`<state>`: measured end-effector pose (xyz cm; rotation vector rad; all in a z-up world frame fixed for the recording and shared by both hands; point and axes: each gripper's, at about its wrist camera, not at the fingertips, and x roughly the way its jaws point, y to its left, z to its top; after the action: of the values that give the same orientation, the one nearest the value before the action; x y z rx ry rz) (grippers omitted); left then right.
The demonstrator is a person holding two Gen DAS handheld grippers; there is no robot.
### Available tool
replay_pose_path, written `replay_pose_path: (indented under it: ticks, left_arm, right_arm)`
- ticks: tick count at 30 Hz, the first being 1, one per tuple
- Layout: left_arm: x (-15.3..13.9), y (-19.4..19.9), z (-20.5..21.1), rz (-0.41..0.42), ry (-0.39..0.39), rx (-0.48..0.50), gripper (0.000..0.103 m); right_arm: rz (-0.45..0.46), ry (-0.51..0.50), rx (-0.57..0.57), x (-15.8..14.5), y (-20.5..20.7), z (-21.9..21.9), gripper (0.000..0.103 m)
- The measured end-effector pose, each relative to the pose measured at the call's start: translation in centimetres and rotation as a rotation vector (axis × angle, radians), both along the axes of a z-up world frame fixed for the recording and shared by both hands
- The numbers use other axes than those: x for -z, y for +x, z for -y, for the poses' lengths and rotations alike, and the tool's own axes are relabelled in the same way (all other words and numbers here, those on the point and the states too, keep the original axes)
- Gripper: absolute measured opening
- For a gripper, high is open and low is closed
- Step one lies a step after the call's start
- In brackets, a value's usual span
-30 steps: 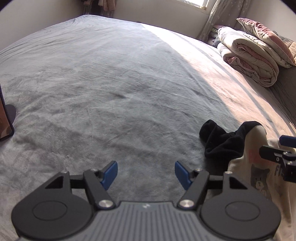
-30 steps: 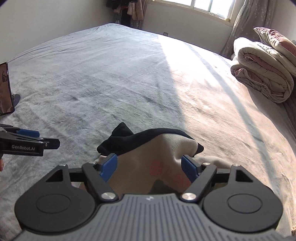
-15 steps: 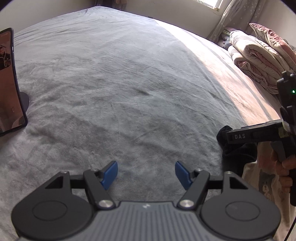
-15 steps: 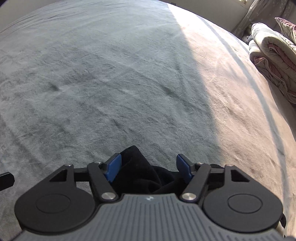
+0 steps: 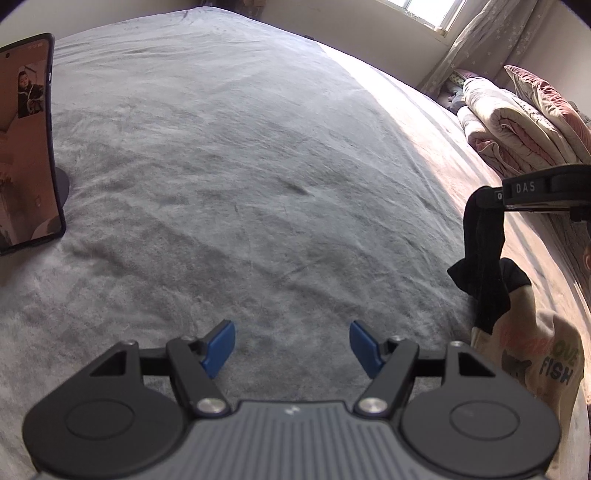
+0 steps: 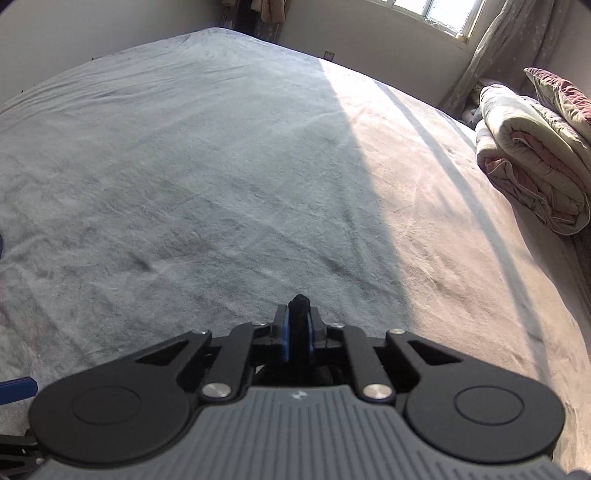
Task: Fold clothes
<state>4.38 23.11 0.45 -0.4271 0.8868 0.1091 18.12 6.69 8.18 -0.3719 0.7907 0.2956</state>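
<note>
The word "FISH" in dark green, under paler letters ending "OVE" and beside a small dark bear-like print, reads on the cream shirt hanging at 3 to 4 o'clock in the left wrist view; fainter red lettering above it cannot be made out. The right gripper, whose side carries the white letters "DAS" at 3 o'clock in that same view, has just been closing and is now clenched on the shirt's black sleeve or cuff; a tuft of the black cloth pokes out past the blue pads in the right wrist view. In the left wrist view the black cloth drops from that grip, with the cream body below it at the picture's right edge.

The left gripper has its fingers spread apart with only bedding between them, grasping nothing.

The work surface is a wide bed under a plush grey cover, lightly creased, shaded on its left part and washed pinkish by sunlight toward 1 to 3 o'clock. A phone stands upright on a round stand at 9 o'clock, its screen lit. A folded quilt in cream and pink lies at 2 o'clock with a dusky-red pillow on top. Behind, at 1 o'clock, a window and a pale star-patterned curtain meet a plain wall.
</note>
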Motion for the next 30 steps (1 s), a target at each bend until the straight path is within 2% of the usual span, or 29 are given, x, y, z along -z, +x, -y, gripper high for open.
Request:
replay_pose_path:
  ticks: [7, 12, 17, 23, 30]
  left_arm:
    - [-0.1, -0.1, -0.2, 0.007, -0.016, 0.000, 0.069]
    - [-0.1, 0.0, 0.3, 0.016, -0.041, 0.016, 0.069]
    - [-0.1, 0.4, 1.8, 0.020, -0.041, 0.049, 0.069]
    - [0.0, 1.0, 4.7, 0.025, -0.005, 0.113, 0.069]
    - [0.2, 0.9, 7.6, 0.071, -0.023, 0.202, 0.069]
  right_arm:
    - [0.074, 0.131, -0.007, -3.7, -1.8, 0.7, 0.010]
    - [0.075, 0.227, 0.009, -4.2, -4.2, 4.1, 0.010]
    - [0.040, 0.258, 0.045, -2.8, -6.3, 8.2, 0.010]
    - [-0.004, 0.280, 0.097, -0.4, -8.4, 12.7, 0.009]
    - [-0.079, 0.347, 0.127, 4.0, -10.9, 16.9, 0.008]
